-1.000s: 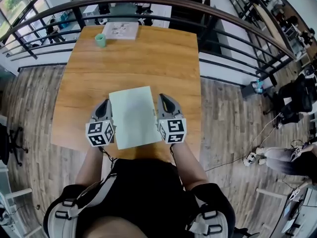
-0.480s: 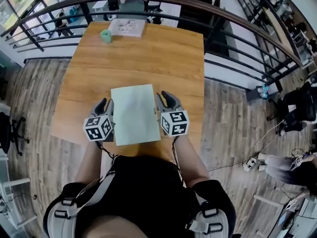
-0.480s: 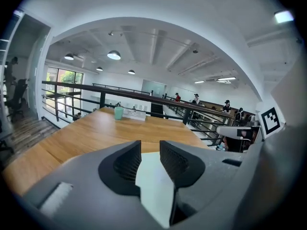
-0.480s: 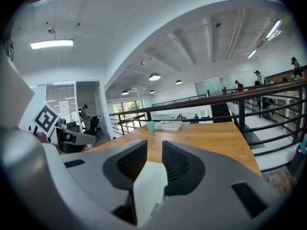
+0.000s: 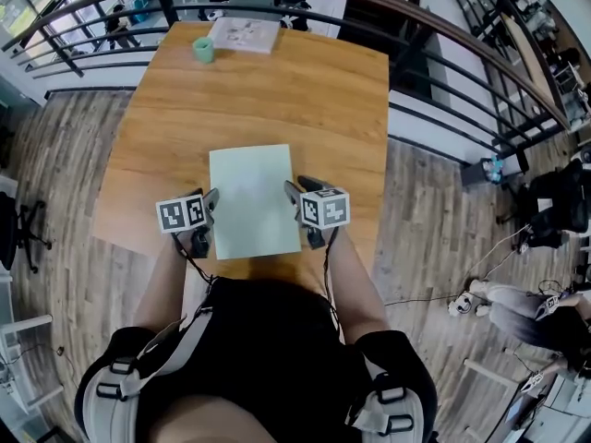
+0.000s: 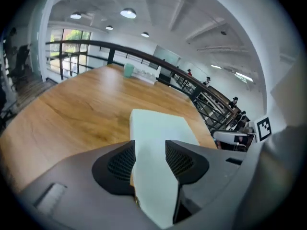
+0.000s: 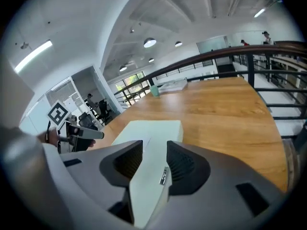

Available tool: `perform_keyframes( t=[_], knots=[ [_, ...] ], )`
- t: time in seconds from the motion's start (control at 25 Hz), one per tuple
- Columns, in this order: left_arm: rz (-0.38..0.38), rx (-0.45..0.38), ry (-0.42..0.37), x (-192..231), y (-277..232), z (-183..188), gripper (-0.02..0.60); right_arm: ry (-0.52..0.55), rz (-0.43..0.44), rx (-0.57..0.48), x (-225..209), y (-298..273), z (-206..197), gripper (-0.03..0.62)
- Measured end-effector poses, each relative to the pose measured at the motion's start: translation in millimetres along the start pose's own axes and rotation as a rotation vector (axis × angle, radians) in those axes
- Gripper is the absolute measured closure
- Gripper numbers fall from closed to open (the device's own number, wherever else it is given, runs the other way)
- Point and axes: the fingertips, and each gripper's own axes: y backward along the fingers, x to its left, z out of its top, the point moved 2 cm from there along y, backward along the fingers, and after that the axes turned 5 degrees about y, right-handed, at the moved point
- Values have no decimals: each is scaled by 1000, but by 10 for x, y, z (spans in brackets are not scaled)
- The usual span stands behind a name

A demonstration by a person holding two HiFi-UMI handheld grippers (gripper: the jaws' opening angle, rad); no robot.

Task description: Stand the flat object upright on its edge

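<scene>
Pale green flat object (image 5: 249, 201) lies face-down-flat on the wooden table (image 5: 277, 90), near the front edge, close to the person; not yet upright. Left gripper (image 6: 149, 150) sits at its left side edge, right gripper (image 7: 154, 150) at its right side edge, both toward the near corners. Jaws on both have just been opening: they now stand apart, each straddling a side edge of the slab, which shows between the pads (image 6: 122, 164) without being pressed. So nothing is held. Step in hand, as I read it: setting up a two-sided grip before the tilt. Next move likely calls for both pairs of fingers to close evenly on the thin edges, then a matched lift and rotation so one short edge stays on the wood. Uneven squeeze or timing could skew the slab.
</scene>
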Motion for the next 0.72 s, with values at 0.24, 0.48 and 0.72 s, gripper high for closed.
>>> perform_keyframes(
  t=[0.24,0.48,0.72],
  knots=[
    [-20,97,130,198,-240,-253,399,-66,44,144,-91,-216,-308,435],
    [-63,142,137,225,-392,-393,399,-115,1,205,-196,-324,-531,427],
    [-101,147,153,221,-447,-459,399,-250,73,215,-213,-400,-731,424]
  ],
)
